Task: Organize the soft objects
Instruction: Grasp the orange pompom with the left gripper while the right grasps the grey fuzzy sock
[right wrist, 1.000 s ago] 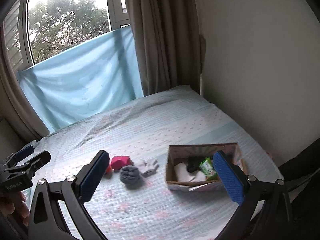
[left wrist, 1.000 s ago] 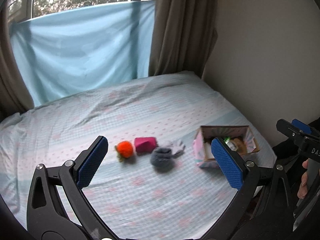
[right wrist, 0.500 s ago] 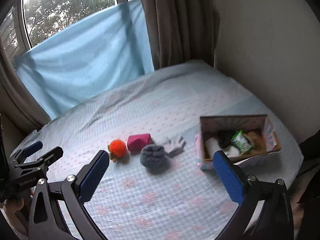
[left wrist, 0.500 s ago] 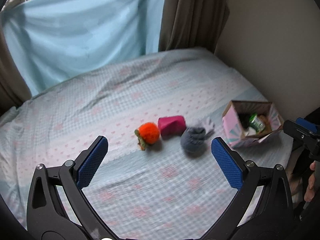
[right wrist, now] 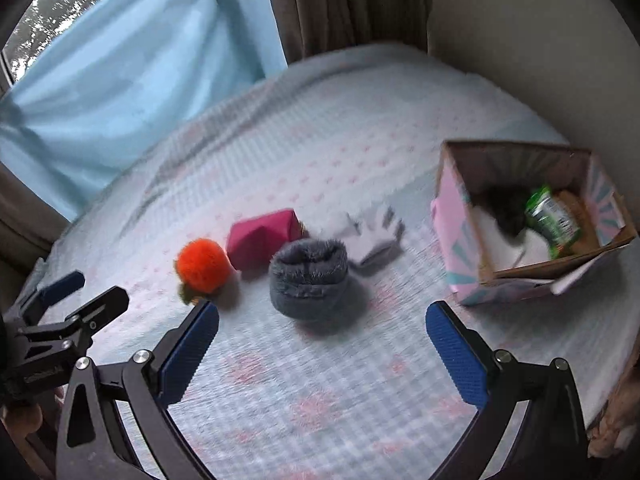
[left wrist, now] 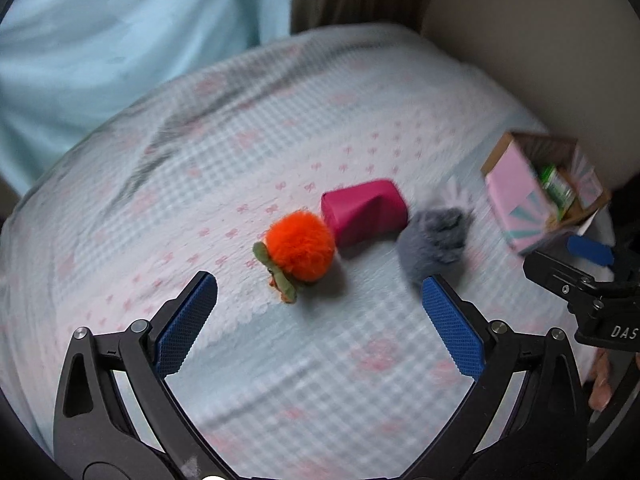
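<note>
4 soft things lie loose on the checked bedsheet (left wrist: 360,380): an orange pompom (left wrist: 301,245), a magenta pouch (left wrist: 362,210) touching it, a grey furry roll (right wrist: 307,278) just beside the pouch, and a pale glove (right wrist: 374,236) behind the roll. The pink carton (right wrist: 452,240) stands well apart to the right, already holding a green packet (right wrist: 550,220) and dark and white cloth.

Both tools hang above the sheet with jaws spread wide and nothing between them: the left gripper (left wrist: 318,320) faces the pompom, the right gripper (right wrist: 322,338) faces the grey roll.

The risks, as I judge them: the pompom and roll are fluffy and may compress and slip out of a shallow pinch; the items crowd together, so a closing finger could drag a neighbour along; the light carton could tip if nudged.

Readable writing is scant: only "DAS" on the right tool's body in the left view; the packet's print is too blurred.
</note>
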The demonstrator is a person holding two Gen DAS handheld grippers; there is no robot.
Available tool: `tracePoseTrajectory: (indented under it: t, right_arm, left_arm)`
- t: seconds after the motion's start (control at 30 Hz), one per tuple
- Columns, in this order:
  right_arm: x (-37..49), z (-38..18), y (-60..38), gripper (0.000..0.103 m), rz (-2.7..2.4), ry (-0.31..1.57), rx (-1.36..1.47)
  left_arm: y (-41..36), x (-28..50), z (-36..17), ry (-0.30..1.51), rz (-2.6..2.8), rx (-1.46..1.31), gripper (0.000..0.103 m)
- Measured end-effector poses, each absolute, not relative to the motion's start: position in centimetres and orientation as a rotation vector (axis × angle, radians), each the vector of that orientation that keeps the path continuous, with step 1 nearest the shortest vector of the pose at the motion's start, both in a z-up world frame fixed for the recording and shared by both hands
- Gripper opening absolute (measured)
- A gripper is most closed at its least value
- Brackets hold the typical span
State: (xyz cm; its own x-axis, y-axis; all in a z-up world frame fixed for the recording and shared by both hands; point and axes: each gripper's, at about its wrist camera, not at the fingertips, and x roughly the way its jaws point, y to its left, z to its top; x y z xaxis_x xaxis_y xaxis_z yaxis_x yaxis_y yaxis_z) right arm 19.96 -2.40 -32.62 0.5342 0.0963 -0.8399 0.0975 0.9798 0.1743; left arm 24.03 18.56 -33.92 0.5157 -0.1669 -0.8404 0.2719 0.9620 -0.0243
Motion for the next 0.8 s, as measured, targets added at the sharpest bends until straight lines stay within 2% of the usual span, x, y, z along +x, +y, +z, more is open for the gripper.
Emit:
tracePoseTrajectory:
  t: [0.33,0.4,0.57,0.67,0.7,0.73,0.8]
  right_arm:
    - [25.8,-39.6,-0.4,0.103,-0.025,1.158,0.170]
    - [26.7,-40.7,-0.1,0.103,-0.018,1.177,0.185]
    - [28.6,-43.6,0.1,0.103,-0.040,1.219,0.226]
    - [29.5,-44.5,0.3,0.103,-0.055,1.219,0.250]
    - [29.7,-44.7,0.3,0.099,-0.054,1.218,0.258]
    - [29.9,-44.9,0.3,0.090,-0.049,1.221,0.269]
    - [30.6,-45.6,0.3,0.077,-0.053,1.246,0.280]
  left_arm:
    - [18.0,30.4,-41.4,1.059,-0.320,0.187,0.100]
    - [17.8,31.3,-42.6,1.062,-0.330,0.192,0.097]
    - [16.8,32.8,-45.7,1.104,-0.359,0.224,0.080]
    - [16.8,33.4,-46.7,1.118,-0.355,0.219,0.075]
    - [16.8,33.7,-47.0,1.121,-0.358,0.208,0.075]
    - [16.9,33.8,-47.1,1.121,-0.361,0.198,0.074]
    - [17.0,34.1,-47.3,1.117,-0.370,0.179,0.067]
